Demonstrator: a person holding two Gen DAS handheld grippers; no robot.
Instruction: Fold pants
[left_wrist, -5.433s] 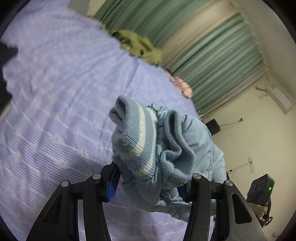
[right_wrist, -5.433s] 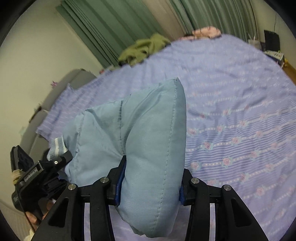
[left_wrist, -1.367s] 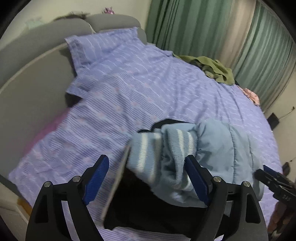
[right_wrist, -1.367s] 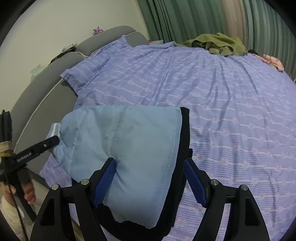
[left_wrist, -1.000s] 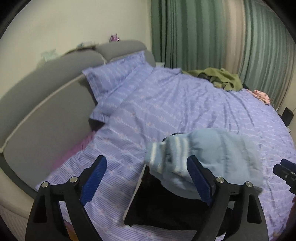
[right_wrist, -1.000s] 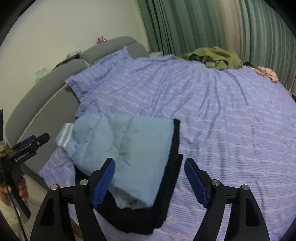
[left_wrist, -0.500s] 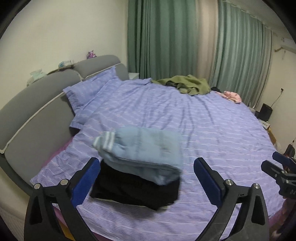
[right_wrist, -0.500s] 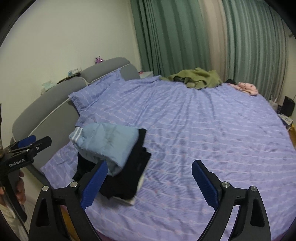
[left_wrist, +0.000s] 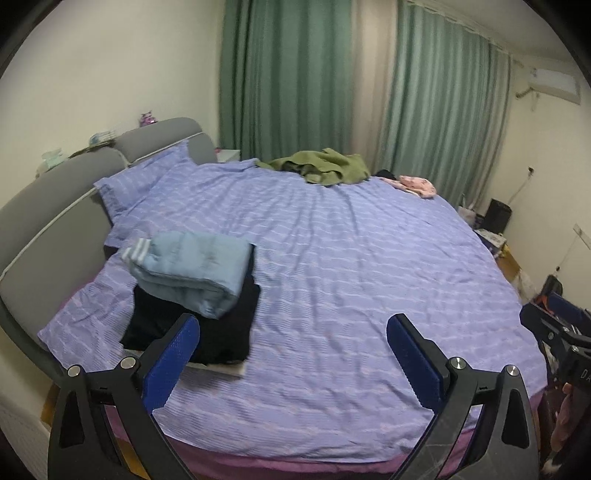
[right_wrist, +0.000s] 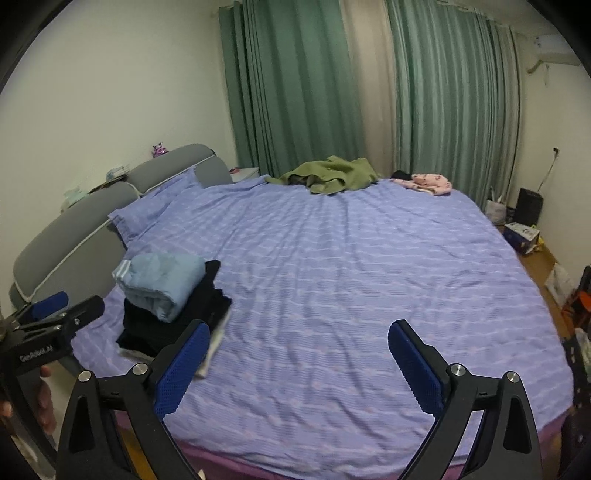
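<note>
My left gripper (left_wrist: 291, 354) stands fully spread with nothing between its blue pads, and my right gripper (right_wrist: 297, 363) is widening its jaws, empty as well. The folded light-blue padded pants with a striped knit cuff (left_wrist: 192, 269) rest on top of a stack of folded black garments (left_wrist: 221, 325), near the grey upholstered headboard (left_wrist: 48, 221), on the lilac striped bedsheet (left_wrist: 369, 277). The fold looks finished to me.

What worries me is the stack itself. The blue bundle sits askew, its near corner hanging past the black layer, so I judge it could slump or spring open if the puffy fabric pushes back. A white layer (right_wrist: 212, 347) juts out under the black pile, and catching it with a finger when I reach in again would drag everything sideways.

The right view shows that white layer sticking out far more clearly, plus my other gripper's arm and a hand (right_wrist: 44, 402) at the left edge. The left view shows the blue fold's top face and its layered near edge better. Both show the crumpled olive-green garment (left_wrist: 321, 168) and the small pink cloth (left_wrist: 415, 184) at the far side, unfolded.
</note>
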